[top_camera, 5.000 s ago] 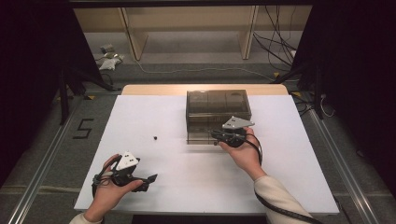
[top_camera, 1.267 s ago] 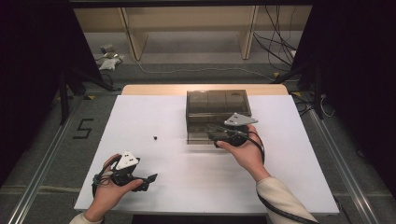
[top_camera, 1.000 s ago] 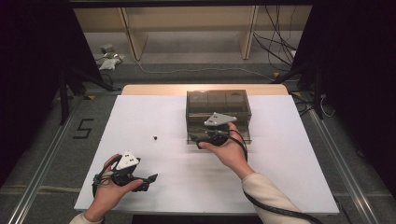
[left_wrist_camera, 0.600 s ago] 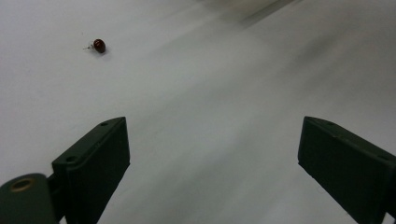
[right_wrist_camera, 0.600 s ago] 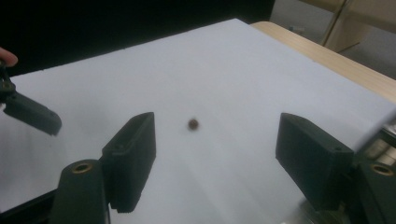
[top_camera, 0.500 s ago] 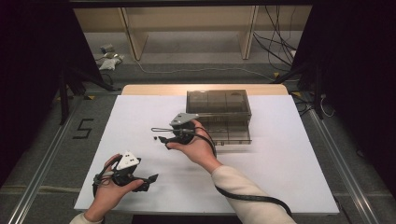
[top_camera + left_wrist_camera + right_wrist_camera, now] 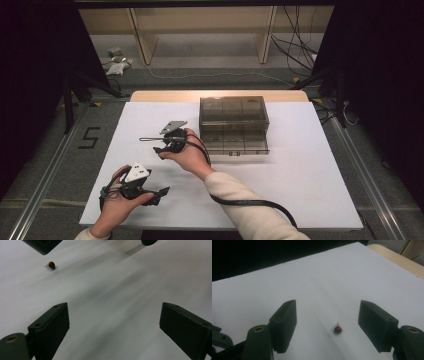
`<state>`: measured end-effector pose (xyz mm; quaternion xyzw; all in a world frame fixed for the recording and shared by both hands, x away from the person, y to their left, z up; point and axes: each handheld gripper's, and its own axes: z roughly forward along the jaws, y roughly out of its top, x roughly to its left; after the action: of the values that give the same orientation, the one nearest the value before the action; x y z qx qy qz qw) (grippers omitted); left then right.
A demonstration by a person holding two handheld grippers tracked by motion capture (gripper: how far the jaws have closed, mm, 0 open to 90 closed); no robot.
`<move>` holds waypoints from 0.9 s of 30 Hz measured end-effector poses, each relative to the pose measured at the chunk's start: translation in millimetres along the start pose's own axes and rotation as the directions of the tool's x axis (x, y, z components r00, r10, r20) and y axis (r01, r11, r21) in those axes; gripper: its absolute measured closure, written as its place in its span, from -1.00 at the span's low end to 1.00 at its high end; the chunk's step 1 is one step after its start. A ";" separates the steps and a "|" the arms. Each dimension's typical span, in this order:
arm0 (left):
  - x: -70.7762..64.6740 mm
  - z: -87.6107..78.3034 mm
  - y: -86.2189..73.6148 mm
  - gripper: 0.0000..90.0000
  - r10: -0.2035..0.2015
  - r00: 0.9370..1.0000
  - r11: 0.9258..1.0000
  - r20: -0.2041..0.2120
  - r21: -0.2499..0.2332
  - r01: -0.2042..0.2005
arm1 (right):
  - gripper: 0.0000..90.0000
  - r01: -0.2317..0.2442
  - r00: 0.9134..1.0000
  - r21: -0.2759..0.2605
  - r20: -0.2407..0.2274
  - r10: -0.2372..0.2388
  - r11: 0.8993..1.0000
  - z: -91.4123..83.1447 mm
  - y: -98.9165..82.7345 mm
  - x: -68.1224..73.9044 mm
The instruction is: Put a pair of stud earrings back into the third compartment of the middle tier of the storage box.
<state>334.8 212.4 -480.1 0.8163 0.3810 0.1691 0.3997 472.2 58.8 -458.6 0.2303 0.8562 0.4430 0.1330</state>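
Your right gripper [image 7: 327, 315] hangs over the small red bead [image 7: 337, 329], jaws spread wide, the bead lying on the white sheet [image 7: 300, 165] between them, nearer one jaw. Left of the smoky box [image 7: 233, 125]. Careful: close off-centre and that jaw could flick it rolling away. Left gripper [image 7: 113, 320] is spread too, empty.

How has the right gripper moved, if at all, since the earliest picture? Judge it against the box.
Yes. The right gripper has gone from the front of the box leftward across the table, and now hangs open over the small red bead.
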 end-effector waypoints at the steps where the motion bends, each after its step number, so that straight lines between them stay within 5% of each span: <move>1: 0.1 -0.1 -0.1 -0.80 -0.001 1.000 1.000 0.001 0.003 0.001 | -0.27 0.000 1.000 0.003 0.006 0.000 1.000 3.2 0.1 -0.1; 11: -0.5 0.2 -0.1 -0.80 -0.004 1.000 1.000 0.006 0.001 0.004 | -0.14 -0.030 0.999 0.072 0.034 0.028 0.997 29.5 -5.8 -4.4; 27: -1.0 0.3 0.1 -0.80 -0.001 1.000 1.000 0.008 -0.002 0.001 | 0.08 -0.058 0.997 0.132 0.059 0.051 0.990 42.3 -13.6 -10.2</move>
<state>334.4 211.4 -480.2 0.8165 0.3798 0.1657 0.4021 495.5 76.2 -493.7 0.2742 0.8733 0.3814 0.1290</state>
